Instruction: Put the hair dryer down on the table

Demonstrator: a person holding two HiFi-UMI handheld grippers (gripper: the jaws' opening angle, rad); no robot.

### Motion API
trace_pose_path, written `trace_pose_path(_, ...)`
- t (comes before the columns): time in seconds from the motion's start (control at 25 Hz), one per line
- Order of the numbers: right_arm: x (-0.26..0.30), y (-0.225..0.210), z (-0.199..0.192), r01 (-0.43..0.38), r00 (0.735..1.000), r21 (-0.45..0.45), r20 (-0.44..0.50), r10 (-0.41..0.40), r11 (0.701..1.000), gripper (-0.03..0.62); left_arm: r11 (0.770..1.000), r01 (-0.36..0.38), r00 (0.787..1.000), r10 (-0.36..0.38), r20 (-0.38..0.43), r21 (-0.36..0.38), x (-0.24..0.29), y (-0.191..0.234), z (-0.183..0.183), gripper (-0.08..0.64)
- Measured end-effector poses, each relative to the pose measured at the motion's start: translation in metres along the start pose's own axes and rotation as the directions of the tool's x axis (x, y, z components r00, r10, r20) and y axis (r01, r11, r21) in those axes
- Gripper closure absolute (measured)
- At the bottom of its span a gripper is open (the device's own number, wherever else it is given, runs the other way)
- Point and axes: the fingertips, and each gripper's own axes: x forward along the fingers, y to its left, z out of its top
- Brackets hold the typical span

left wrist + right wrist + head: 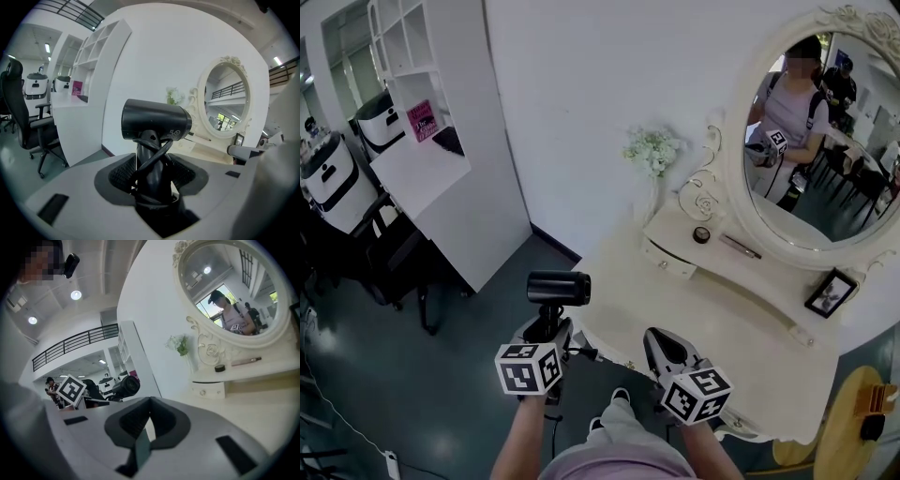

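head view: your left gripper [549,323] is clamped on the hair dryer [558,288] by its handle. dryer is upright, barrel on top and lying level, over the dark floor [441,394] just beside the left edge of the white dressing table [722,337], not on it. left gripper view: pads pinch the handle from both sides, cord [154,154] looped round the handle. your right gripper [656,339] sits over the table's near edge; right gripper view shows its jaws together at the tips, nothing between them. raised shelf holds a small round pot [701,234] and a slim stick-like item [739,247]. photo frame [830,292] stands below the oval mirror [825,141], flowers [652,150] at the shelf's left end.
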Motion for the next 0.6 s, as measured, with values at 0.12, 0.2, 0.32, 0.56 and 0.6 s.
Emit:
trace_pose_path(0.12, 0.008, -0.014, 0.006, 0.004, 1.0, 0.003, 0.002, -0.004, 1.0, 0.589, 1.0, 0.011, 1.0, -0.011, -0.002, -0.017, 0.024, -0.002, 0.009, 0.353)
trace_pose_path(0.2, 0.013, -0.021, 0.008, 0.007, 1.0, 0.008, 0.0, -0.007, 1.0, 0.589, 1.0, 0.015, 1.0, -0.015, -0.009, -0.028, 0.039, -0.003, 0.012, 0.353)
trace_pose_path(0.32, 0.021, -0.027, 0.012, 0.006, 1.0, 0.012, -0.001, -0.006, 1.0, 0.589, 1.0, 0.01, 1.0, -0.011, -0.026, -0.02, 0.06, -0.002, 0.017, 0.353)
trace_pose_path(0.56, 0.032, -0.041, 0.018, 0.009, 1.0, 0.02, -0.006, -0.009, 1.0, 0.589, 1.0, 0.01, 0.997, -0.008, -0.077, 0.028, 0.102, -0.007, 0.021, 0.353)
trace_pose_path(0.6, 0.034, -0.044, 0.019, 0.012, 1.0, 0.022, -0.006, -0.011, 1.0, 0.589, 0.999, 0.011, 0.996, -0.007, -0.087, 0.041, 0.108, -0.008, 0.021, 0.353)
